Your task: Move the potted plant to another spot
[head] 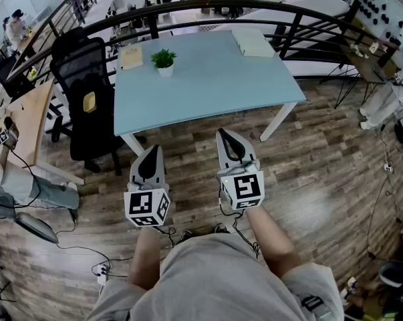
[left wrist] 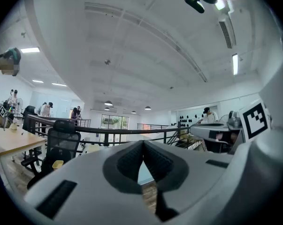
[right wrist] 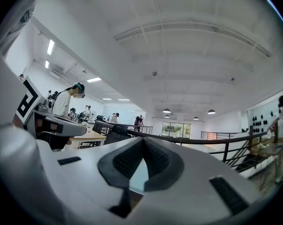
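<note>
Potted plant (head: 164,61): upright on the far part of the pale blue surface (head: 214,89), well ahead of both grippers and almost straight ahead of the left gripper (head: 152,151). Left gripper and right gripper (head: 223,134): both clenched, empty, level, short of the near edge.

Likely hazards: jaws opened too late would shove or tip the small pot; a pinch on leaves alone could let it slip.

Surroundings, left to right: black chair (head: 87,102) ahead-left of the left gripper; book (head: 131,55) just left of the pot, narrowing that side's approach; white box (head: 252,43) far ahead of the right gripper; railing (head: 268,7) behind.
</note>
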